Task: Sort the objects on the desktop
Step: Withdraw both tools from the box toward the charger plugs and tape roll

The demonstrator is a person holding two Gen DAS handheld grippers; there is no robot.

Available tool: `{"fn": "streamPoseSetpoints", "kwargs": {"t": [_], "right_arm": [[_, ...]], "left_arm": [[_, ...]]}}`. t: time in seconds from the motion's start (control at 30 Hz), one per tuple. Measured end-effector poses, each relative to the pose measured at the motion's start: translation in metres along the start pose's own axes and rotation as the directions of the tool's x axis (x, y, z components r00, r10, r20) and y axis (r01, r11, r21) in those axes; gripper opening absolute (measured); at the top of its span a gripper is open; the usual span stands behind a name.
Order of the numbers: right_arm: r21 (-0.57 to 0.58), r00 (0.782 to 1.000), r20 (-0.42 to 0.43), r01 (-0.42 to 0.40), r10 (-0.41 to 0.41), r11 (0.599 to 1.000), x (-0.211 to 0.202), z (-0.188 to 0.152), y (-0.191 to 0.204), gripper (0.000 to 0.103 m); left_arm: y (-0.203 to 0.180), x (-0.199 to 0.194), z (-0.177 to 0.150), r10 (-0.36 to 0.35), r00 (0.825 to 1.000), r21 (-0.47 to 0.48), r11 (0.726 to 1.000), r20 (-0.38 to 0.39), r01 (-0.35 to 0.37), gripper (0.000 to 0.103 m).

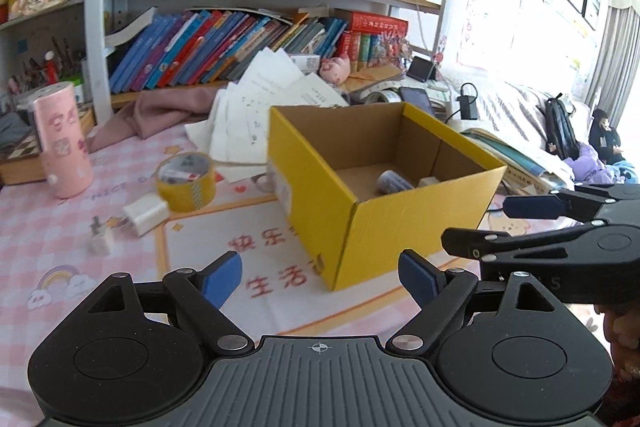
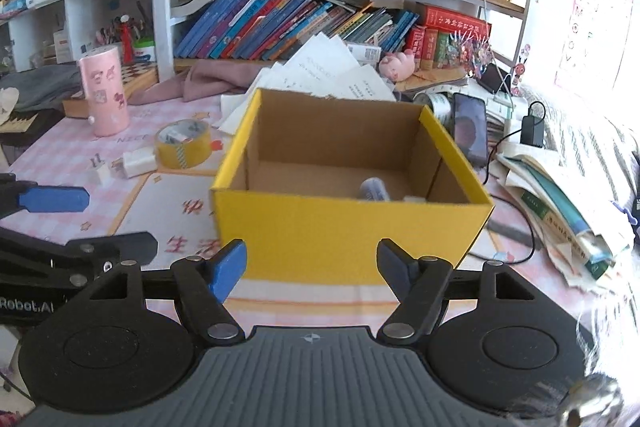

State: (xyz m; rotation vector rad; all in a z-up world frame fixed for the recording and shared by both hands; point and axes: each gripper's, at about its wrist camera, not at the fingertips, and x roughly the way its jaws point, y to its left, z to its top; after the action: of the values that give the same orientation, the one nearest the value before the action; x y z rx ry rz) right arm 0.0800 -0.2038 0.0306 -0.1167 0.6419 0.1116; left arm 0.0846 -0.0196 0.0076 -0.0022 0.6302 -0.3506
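Both wrist cameras look forward and downward over the bench, close to the yellow box (image 1: 384,203), which both views share.

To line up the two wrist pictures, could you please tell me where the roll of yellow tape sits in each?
Left wrist view: yellow tape roll at left of centre, left of the yellow box.
Right wrist view: yellow tape roll at upper left, again left of the box.
Shared landmark: the pink cylinder beyond the tape.
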Motion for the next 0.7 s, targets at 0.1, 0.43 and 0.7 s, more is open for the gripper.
{"fn": "streamPoseSetpoints", "kwargs": {"t": [0.1,0.43,0.7], "right_arm": [[-0.001,1.000,-0.011,-0.011,0.011,1.000,-0.004,-0.005,0.016,0.071],[0.008,0.995,-0.064,-0.075,0.075,0.997,-0.004,-0.012,0.057,0.072],[-0.017,0.989,-0.078,-0.129,0.128,0.991,-0.001,-0.011,0.085,0.072]], "left_arm": [[0.013,-0.010,-0.008,0.019,1.000,-0.011,1.000,-0.008,-0.019,0.088],[0.046,-0.036,-0.028,0.072,0.996,-0.047,0.996,-0.043,-0.074,0.088],[0.069,-0.049,-0.038,0.123,0.990,-0.083,0.988,-0.065,-0.128,0.088]]}}
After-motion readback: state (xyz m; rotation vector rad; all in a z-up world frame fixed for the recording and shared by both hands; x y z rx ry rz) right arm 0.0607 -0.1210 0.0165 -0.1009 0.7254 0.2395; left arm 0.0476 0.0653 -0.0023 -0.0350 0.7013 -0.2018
